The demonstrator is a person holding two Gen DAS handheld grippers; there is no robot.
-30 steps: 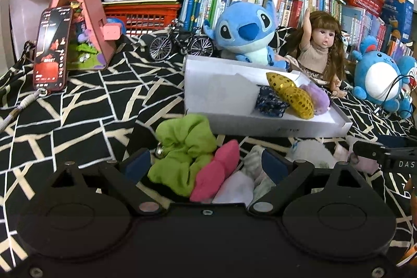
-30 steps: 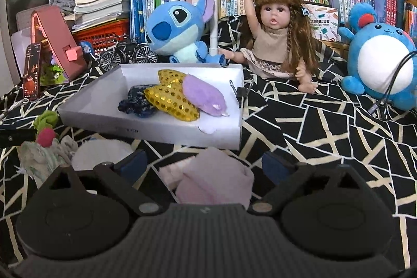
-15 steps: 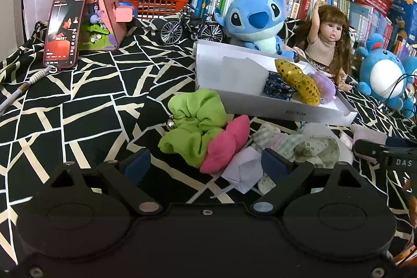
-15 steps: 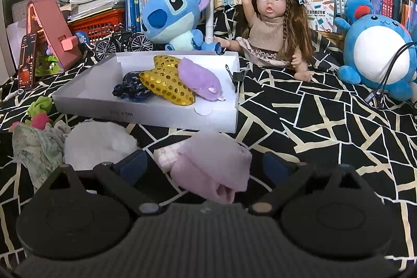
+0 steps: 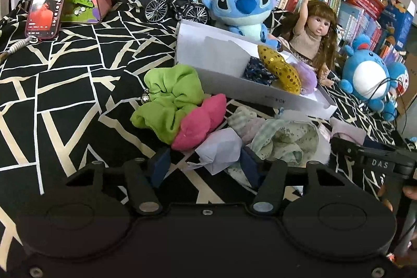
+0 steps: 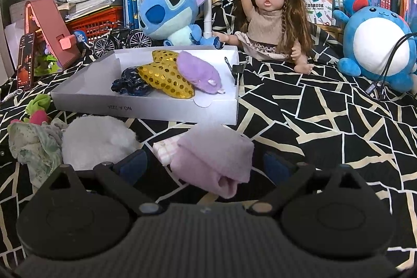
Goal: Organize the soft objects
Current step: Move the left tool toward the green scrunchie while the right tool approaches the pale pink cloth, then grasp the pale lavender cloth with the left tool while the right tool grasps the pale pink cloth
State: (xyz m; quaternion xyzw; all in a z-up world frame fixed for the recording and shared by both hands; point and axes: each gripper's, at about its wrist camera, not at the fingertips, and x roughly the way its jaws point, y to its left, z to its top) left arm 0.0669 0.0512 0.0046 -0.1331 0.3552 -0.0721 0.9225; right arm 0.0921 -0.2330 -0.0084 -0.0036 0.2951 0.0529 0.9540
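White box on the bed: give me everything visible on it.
The white box is a shallow open cardboard tray with low walls and small print on its front wall. It lies flat on the black patterned cloth. Inside lie a navy scrunchie, a gold sequin piece and a purple plush piece, overlapping.

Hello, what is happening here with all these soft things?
A person is sorting soft objects into the white box, which already holds three. The left tongs are closing around a pale lavender scrunchie on the patterned cloth. The right tongs stand open on either side of a lilac folded cloth, not yet gripping it.
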